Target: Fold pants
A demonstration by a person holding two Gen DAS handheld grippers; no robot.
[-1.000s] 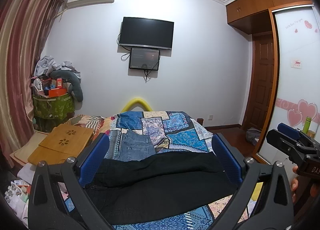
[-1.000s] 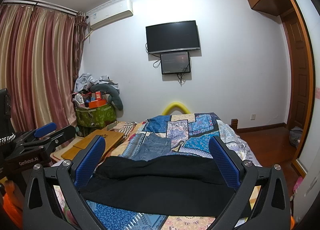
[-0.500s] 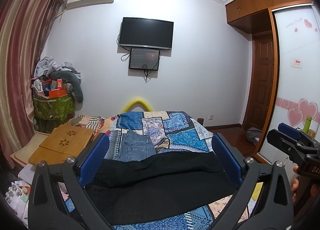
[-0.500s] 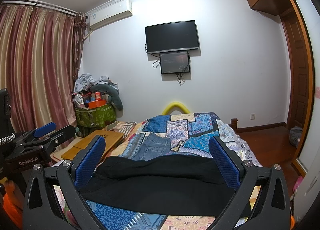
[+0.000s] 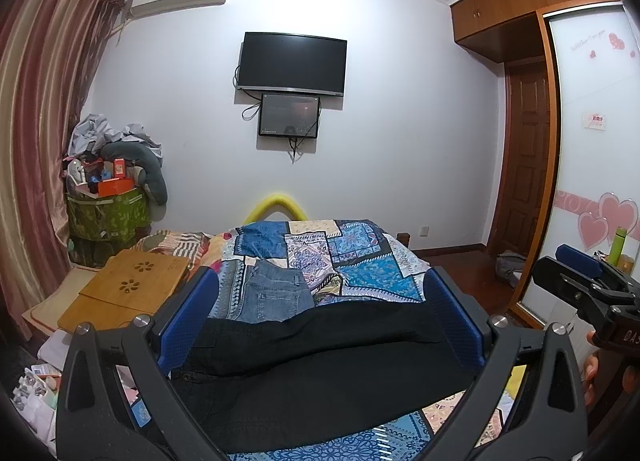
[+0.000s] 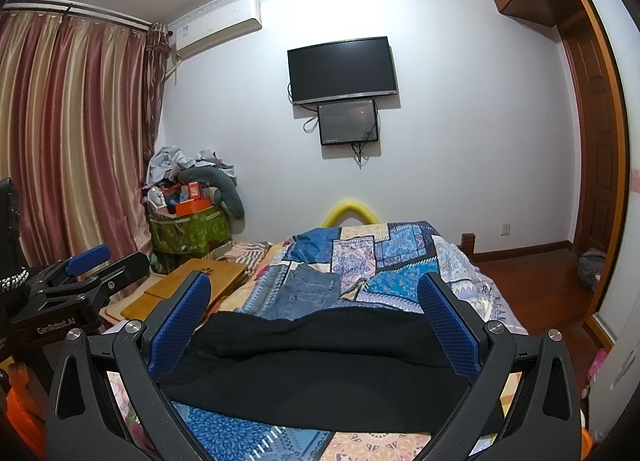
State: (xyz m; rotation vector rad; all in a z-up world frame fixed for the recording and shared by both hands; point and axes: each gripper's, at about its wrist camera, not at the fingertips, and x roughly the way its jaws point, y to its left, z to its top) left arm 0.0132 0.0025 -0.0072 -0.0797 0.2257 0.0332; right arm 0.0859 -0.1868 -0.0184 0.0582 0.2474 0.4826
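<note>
Fingers spread wide on both tools, nothing between them. Left gripper [image 5: 320,325] fills the lower part of the left wrist view, blue pads at lower left and lower right of frame; right gripper [image 6: 316,325] sits the same way in the right wrist view. Neither touches cloth.

Black pants [image 5: 320,377] lie flat across the patchwork quilt [image 5: 360,257], lower centre of frame, seemingly stretched left to right w/ one fold or leg edge running across the middle. Blue jeans [image 5: 276,297] lie just beyond, frame centre, partly tucked behind the black pair.

Step, as I read it: pre-grasp, both tools held level above the near edge of the bed. No fold looks started by the grippers yet.

Next move prob. needs both tools tipped down to the pants' near edge or the two ends, pinching fabric only, not the quilt under it, then lifting both sides evenly.
</note>
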